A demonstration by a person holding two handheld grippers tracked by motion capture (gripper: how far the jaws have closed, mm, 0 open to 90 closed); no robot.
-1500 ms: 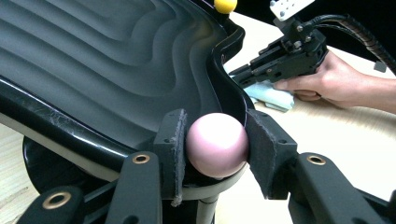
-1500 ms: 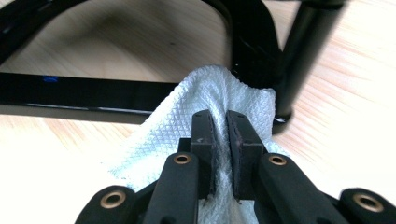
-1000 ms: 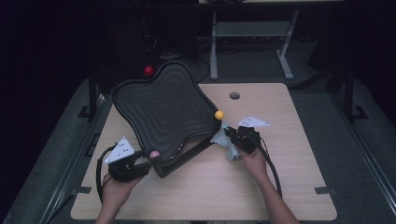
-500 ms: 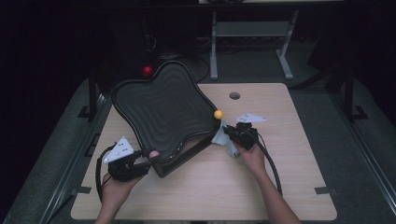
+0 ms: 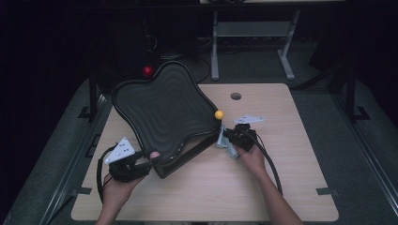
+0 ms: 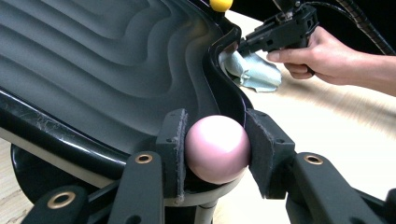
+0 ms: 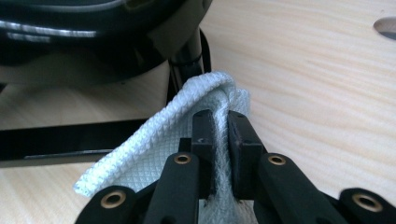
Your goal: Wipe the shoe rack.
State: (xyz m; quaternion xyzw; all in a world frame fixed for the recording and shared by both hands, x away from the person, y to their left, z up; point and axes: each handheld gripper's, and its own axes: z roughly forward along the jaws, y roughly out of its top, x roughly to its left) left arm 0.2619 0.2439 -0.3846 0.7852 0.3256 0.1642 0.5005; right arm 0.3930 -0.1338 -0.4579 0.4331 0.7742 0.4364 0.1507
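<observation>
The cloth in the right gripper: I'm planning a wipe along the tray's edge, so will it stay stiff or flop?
The cloth probably flops: it folds over the right gripper and bunches beside the tray. Its waffle weave likely grips rather than slips.

Left claw (image 6: 215, 154) clamped, right claw (image 7: 219, 126) pinched shut

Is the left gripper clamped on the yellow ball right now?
No, the left gripper is shut on the pink ball at the black tray's corner; the yellow ball sits at another corner.
</observation>
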